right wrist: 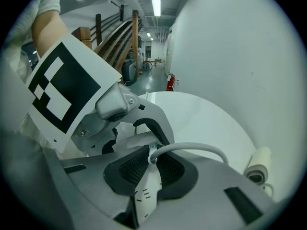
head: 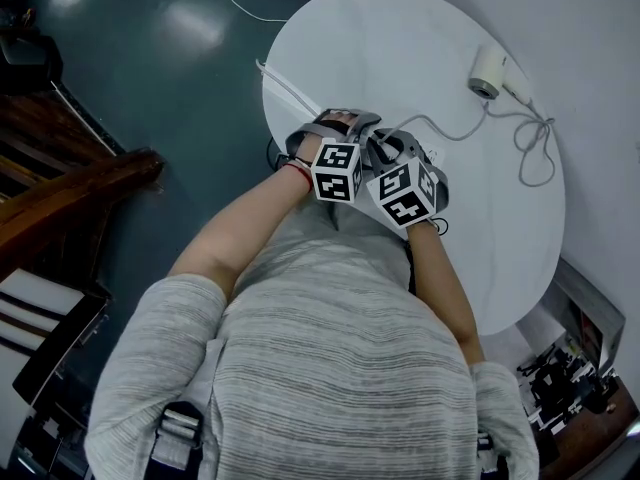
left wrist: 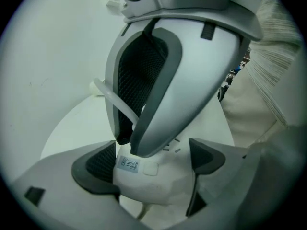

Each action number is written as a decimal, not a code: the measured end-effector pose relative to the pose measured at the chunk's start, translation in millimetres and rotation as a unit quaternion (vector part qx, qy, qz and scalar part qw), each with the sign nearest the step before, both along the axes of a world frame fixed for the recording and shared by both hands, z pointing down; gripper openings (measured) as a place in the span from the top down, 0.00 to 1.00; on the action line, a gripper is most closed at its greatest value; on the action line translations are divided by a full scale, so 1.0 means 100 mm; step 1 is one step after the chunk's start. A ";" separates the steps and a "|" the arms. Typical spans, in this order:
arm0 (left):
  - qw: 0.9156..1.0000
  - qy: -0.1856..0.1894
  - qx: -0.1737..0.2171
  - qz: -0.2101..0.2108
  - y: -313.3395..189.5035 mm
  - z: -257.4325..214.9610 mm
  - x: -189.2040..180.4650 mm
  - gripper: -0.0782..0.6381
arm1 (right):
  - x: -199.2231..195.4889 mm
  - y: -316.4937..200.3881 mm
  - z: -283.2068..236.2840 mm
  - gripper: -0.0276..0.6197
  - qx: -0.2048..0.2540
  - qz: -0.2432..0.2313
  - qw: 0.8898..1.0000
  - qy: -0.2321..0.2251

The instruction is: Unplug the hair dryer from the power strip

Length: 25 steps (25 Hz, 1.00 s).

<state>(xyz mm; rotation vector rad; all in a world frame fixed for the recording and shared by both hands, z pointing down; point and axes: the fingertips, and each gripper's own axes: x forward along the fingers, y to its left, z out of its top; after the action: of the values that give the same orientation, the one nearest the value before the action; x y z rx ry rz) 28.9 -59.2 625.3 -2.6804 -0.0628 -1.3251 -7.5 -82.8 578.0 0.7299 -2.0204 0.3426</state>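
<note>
Left hand-held gripper (left wrist: 151, 163): points steeply down at the surface (head: 400, 38). Its jaws stand on opposite sides of the white power strip (left wrist: 153, 183), dark pads pressed against the casing.
Right hand-held gripper (right wrist: 152, 166): close beside the left one, on its right. The jaws are almost together, and the mesh pads are clamped on the plug (right wrist: 151, 156) just where the grey cord (right wrist: 196, 148) leaves it.
Plug: held at the top face of the power strip. Whether its pins still sit in the socket cannot be told.
Power strip: lies left of the middle of the round white surface, beneath both grippers. Socket slots show on its top face.
Cord: runs right and far from the plug, lies in loose loops near the right edge, and ends at the hair dryer (head: 490, 71).
Hair dryer: lies at the far right of the surface, well apart from both grippers.
White cable (head: 285, 86): leaves the power strip toward the far left rim of the surface.
</note>
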 end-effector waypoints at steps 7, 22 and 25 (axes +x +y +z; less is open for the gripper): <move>1.000 0.001 0.000 0.009 0.02 -0.03 -0.01 0.25 | 0.00 -0.08 -0.15 0.86 -0.009 0.007 0.999 -0.037; 1.000 -0.001 0.000 0.006 0.02 0.01 -0.02 0.25 | 0.35 -0.19 -0.67 0.86 -0.002 0.060 0.991 -0.120; 1.000 0.000 0.001 0.006 0.01 0.01 -0.02 0.25 | 0.44 -0.20 -0.73 0.86 0.008 0.081 0.987 -0.137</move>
<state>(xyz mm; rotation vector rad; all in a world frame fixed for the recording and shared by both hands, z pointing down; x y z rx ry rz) 26.5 -58.2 626.2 -2.6735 -0.0776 -1.3222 36.8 -103.0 505.4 0.9009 -2.2279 0.5465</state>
